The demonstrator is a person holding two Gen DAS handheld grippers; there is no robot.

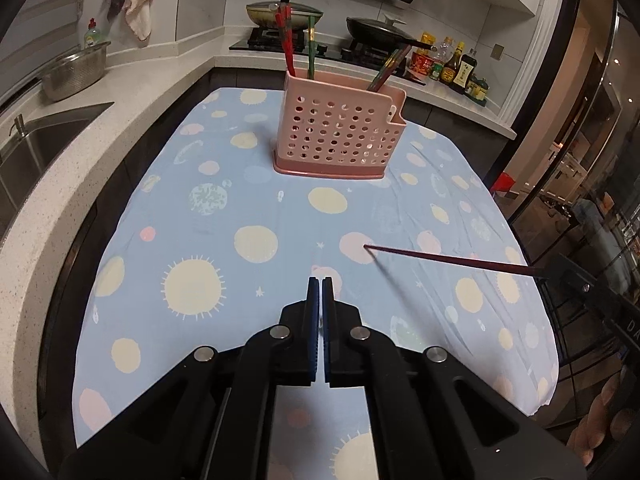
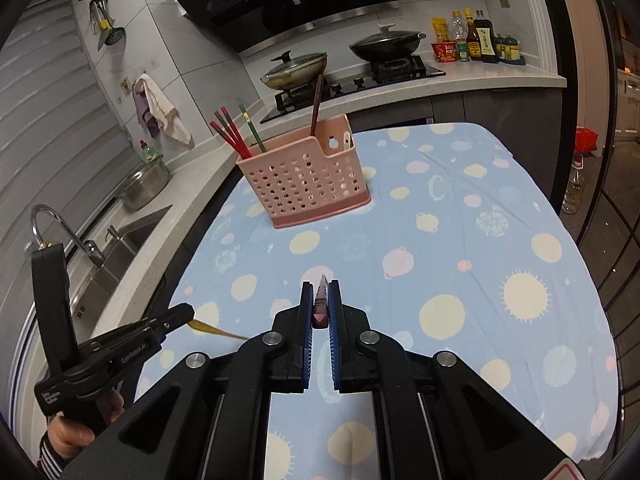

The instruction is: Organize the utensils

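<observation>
A pink perforated utensil holder (image 1: 338,136) stands on the far half of the table; it also shows in the right wrist view (image 2: 304,180). Red and green chopsticks (image 1: 286,42) stand in it. My right gripper (image 2: 321,300) is shut on a dark red chopstick (image 2: 321,304) that points forward between its fingers. In the left wrist view that chopstick (image 1: 452,259) hangs above the cloth, held from the right by the right gripper (image 1: 560,276). My left gripper (image 1: 321,284) is shut and empty, low over the near cloth. It also shows at the left in the right wrist view (image 2: 188,312).
The table wears a blue cloth (image 1: 256,200) with pale dots. A counter with a sink (image 1: 36,148) and a steel bowl (image 1: 76,70) runs along the left. A stove with two lidded pans (image 2: 296,70) and sauce bottles (image 2: 476,42) lies behind.
</observation>
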